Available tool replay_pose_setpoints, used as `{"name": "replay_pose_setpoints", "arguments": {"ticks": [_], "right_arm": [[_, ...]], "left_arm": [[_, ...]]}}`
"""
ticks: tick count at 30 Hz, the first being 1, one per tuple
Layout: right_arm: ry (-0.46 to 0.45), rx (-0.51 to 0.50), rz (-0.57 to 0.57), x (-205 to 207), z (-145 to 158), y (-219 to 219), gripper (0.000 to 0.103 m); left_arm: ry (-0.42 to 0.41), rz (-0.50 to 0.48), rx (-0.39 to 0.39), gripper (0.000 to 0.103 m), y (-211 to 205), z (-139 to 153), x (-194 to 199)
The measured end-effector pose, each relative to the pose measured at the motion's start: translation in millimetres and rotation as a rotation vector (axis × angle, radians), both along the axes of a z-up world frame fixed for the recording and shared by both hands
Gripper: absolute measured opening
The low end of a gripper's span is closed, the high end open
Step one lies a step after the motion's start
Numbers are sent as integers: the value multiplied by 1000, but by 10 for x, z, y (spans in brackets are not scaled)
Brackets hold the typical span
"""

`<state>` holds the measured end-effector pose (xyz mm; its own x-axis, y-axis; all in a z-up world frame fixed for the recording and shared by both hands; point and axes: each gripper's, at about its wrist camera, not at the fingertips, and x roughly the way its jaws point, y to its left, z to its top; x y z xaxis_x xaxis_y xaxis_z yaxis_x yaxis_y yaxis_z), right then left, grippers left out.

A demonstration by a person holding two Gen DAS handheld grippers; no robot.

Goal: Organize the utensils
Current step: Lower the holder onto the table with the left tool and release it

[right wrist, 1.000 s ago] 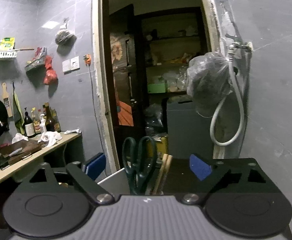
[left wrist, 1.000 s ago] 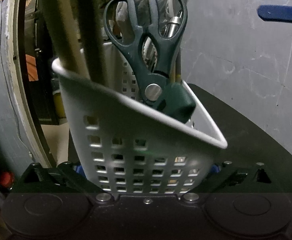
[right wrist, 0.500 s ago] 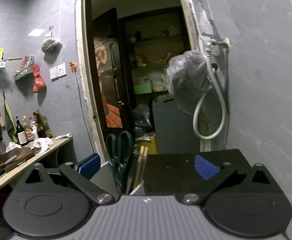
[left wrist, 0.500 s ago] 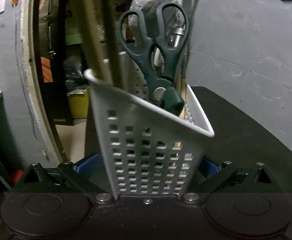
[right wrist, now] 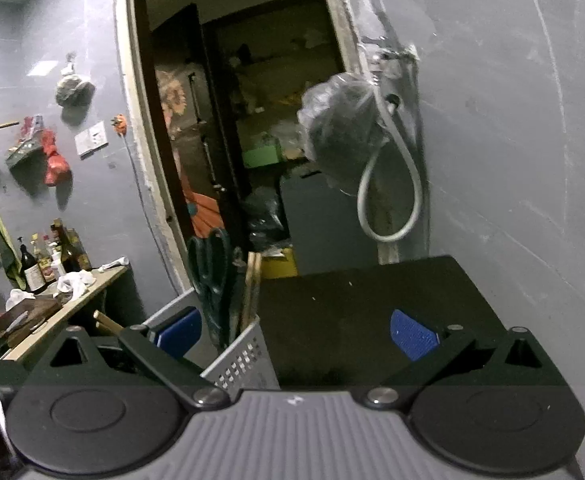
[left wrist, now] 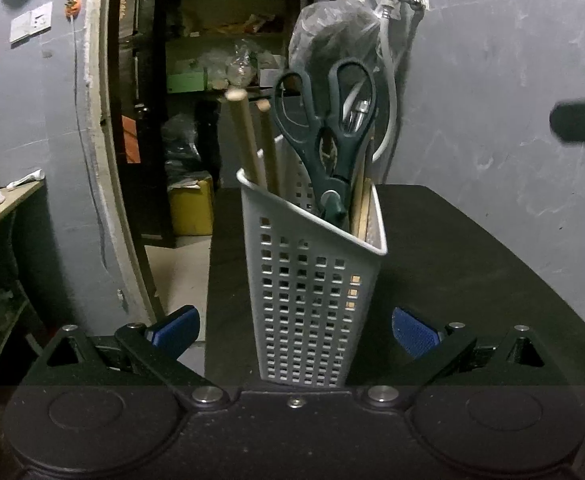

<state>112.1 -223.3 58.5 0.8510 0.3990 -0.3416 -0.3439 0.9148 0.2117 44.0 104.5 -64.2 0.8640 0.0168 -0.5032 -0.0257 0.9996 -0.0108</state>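
A white perforated utensil holder [left wrist: 304, 300] stands upright on the black table [left wrist: 452, 264]. Green-handled scissors [left wrist: 328, 140] and wooden sticks [left wrist: 248, 140] poke out of its top. My left gripper [left wrist: 292, 332] is open, its blue pads [left wrist: 172, 330] set wide on either side of the holder's base and apart from it. My right gripper [right wrist: 296, 334] is open and holds nothing; the holder [right wrist: 240, 356], with the scissors [right wrist: 212, 280], sits by its left finger. Blurred parts of that gripper [left wrist: 580, 124] show at the left wrist view's right edge.
A grey wall [right wrist: 512, 160] runs close along the table's right side, with a tap, a hose [right wrist: 388, 200] and a hanging plastic bag [right wrist: 340, 136]. An open doorway [left wrist: 196, 120] lies beyond the table. At the left is a wooden counter [right wrist: 72, 304] with bottles and cloths.
The left gripper has opened and drawn back from the holder. The holder, tilted and close before, now stands upright on the table. The right gripper's view has shifted over the table.
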Motion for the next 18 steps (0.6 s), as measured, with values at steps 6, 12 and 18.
{"name": "replay_pose_setpoints", "arguments": {"ticks": [6, 12, 18], "right_arm": [[28, 8, -31, -185, -74, -73, 103], [47, -15, -93, -407, -121, -22, 103], [70, -25, -177, -717, -150, 115, 103]], "left_arm": [[-16, 19, -31, 102, 95, 176, -230], [-24, 26, -45, 102, 240, 308, -442], [-38, 8, -60, 102, 415, 404, -804]]}}
